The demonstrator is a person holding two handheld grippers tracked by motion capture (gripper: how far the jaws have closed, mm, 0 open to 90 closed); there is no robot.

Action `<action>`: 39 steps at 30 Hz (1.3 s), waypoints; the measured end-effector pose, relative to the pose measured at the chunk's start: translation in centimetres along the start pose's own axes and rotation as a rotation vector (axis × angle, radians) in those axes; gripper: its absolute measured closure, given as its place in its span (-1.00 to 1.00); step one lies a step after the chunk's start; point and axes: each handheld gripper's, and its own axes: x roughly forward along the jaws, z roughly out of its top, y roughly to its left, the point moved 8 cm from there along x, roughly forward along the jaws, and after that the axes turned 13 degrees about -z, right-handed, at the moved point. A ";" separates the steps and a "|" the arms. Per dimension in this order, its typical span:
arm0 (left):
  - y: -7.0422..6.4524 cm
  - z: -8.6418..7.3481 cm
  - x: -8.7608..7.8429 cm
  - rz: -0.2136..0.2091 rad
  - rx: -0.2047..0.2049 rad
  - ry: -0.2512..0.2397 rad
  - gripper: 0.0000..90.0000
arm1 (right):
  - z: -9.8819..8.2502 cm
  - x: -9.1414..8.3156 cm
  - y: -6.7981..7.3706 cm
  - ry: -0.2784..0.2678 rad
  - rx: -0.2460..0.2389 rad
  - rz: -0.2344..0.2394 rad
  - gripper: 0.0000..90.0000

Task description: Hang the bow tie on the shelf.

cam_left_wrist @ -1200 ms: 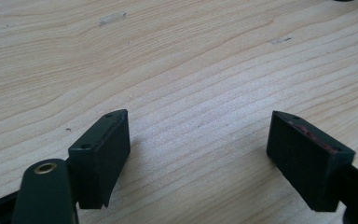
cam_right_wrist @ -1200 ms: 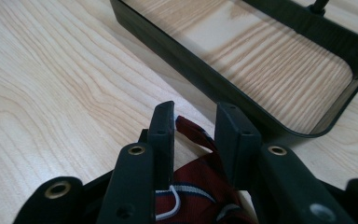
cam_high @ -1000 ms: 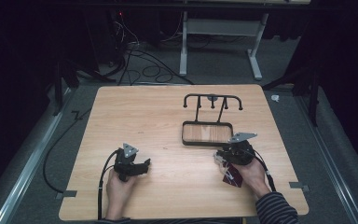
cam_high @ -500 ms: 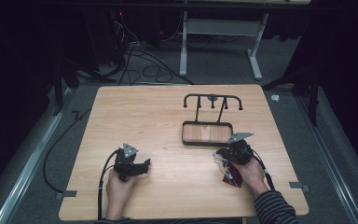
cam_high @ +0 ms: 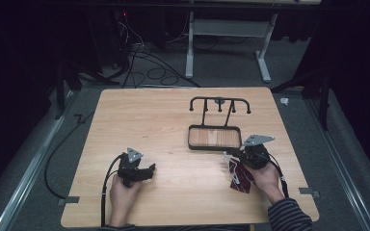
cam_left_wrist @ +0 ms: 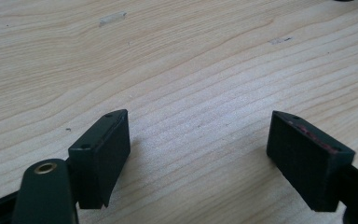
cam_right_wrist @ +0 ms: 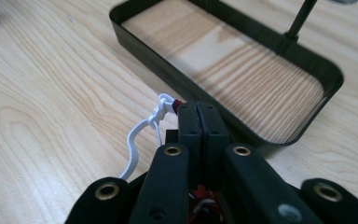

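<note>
Right hand-held gripper [cam_right_wrist: 198, 114] clamped on dark red pouch [cam_high: 237, 174], long axis hanging from jaws toward the person.

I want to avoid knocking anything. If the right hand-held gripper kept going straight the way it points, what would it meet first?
Probably the near wall of the black tray, just ahead of the shut right hand-held gripper.

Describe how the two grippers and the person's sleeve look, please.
Both the left gripper and the right gripper are black, each topped by a grey three-cornered plate, with a black cable trailing back. Their jaws are flat rectangular blocks with brass-coloured rivets behind. The right sleeve is dark with thin stripes.
</note>
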 end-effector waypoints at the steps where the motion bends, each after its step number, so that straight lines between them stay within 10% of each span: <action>1: 0.0 0.0 0.0 0.000 0.000 0.000 -0.52 | 0.2 -0.3 0.0 -0.009 -0.001 0.002 1.00; 39: 0.0 0.0 0.0 0.000 0.000 0.000 -0.52 | 9.8 -9.6 -0.5 -0.295 -0.108 -0.048 1.00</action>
